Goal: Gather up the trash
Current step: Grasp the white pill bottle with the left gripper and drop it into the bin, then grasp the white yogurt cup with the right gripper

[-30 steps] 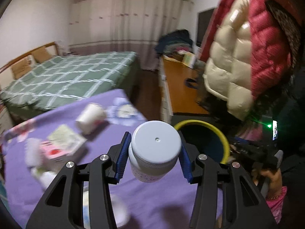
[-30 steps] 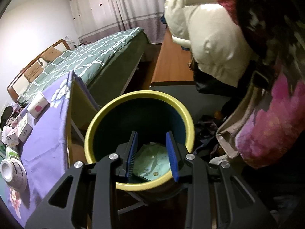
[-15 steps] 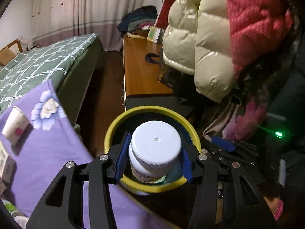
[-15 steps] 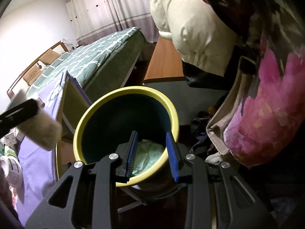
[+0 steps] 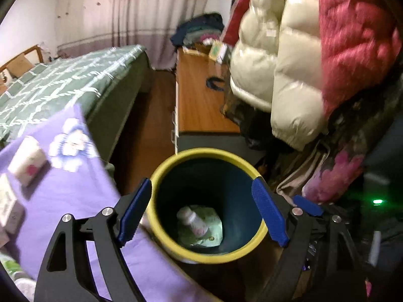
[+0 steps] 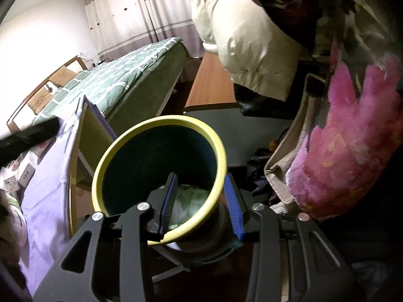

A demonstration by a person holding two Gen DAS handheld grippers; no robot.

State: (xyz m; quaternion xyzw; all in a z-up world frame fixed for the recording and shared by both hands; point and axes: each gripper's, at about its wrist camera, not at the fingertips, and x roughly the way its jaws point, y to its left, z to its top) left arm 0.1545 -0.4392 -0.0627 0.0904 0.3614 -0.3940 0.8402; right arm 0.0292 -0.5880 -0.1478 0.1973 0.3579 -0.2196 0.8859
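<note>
A dark bin with a yellow rim (image 5: 209,153) stands beside the purple-clothed table (image 5: 75,201). A white pill bottle (image 5: 192,220) lies inside it on pale green wrapping (image 5: 214,231). My left gripper (image 5: 201,211) hangs wide open and empty above the bin's mouth. My right gripper (image 6: 201,201) is shut on the bin's rim (image 6: 161,123), one pad inside the wall and one outside. Green wrapping (image 6: 191,198) shows inside the bin in the right wrist view.
Small boxes (image 5: 26,159) lie on the purple cloth at the left. A green checked bed (image 5: 63,83) and a wooden cabinet (image 5: 199,95) stand behind. Hanging padded jackets (image 5: 289,63) crowd the right side, close to the bin.
My left gripper carried the white bottle from over the table to above the bin, then opened. The bottle now lies in the bin. My right gripper kept its grip on the rim.
</note>
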